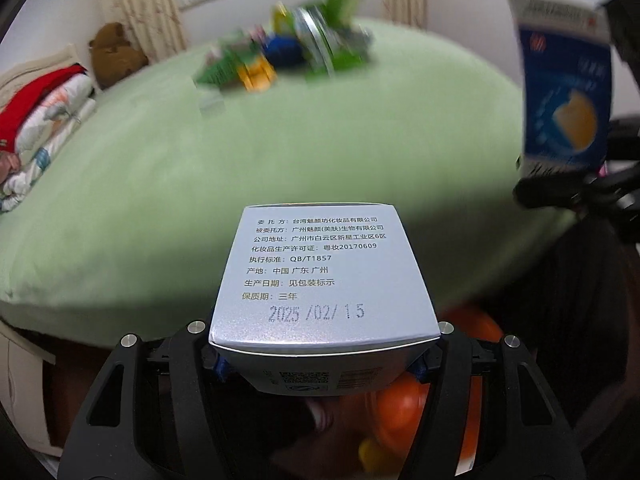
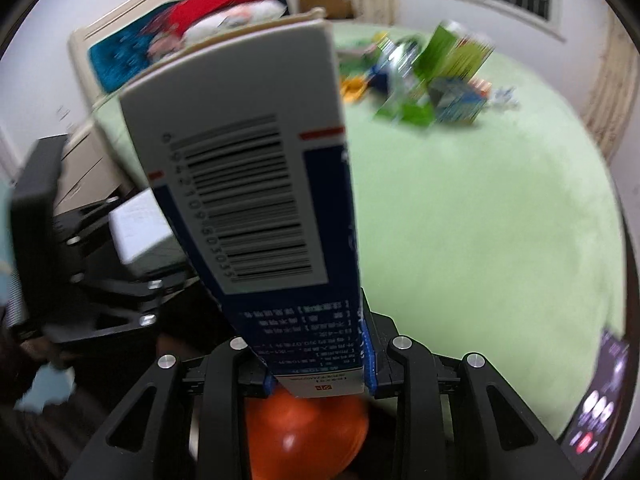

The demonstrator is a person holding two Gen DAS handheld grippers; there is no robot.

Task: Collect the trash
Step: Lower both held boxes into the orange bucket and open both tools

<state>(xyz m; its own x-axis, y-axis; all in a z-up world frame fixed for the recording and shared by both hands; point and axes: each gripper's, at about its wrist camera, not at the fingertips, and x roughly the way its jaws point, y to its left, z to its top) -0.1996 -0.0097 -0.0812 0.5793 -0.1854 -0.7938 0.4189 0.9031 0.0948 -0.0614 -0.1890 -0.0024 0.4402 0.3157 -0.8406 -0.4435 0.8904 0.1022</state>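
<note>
My left gripper [image 1: 320,368] is shut on a silver-white carton [image 1: 324,276] printed with text and a date, held over the near edge of the green bed [image 1: 240,152]. My right gripper [image 2: 320,380] is shut on a tall blue-and-white box [image 2: 256,184] with a barcode, standing up between its pads. That blue box [image 1: 566,84] also shows at the right of the left wrist view. The silver carton [image 2: 138,236] in the left gripper appears at the left of the right wrist view. A blurred heap of green, yellow and blue trash [image 1: 288,56] lies far back on the bed, also as the trash heap [image 2: 424,76].
An orange round container [image 2: 304,428] lies below both grippers; the orange container [image 1: 404,412] sits under the silver carton. A brown teddy bear [image 1: 114,54], folded bedding [image 1: 44,116] and a headboard [image 2: 132,32] line the bed's far side. A phone [image 2: 600,400] lies at the bed's right edge.
</note>
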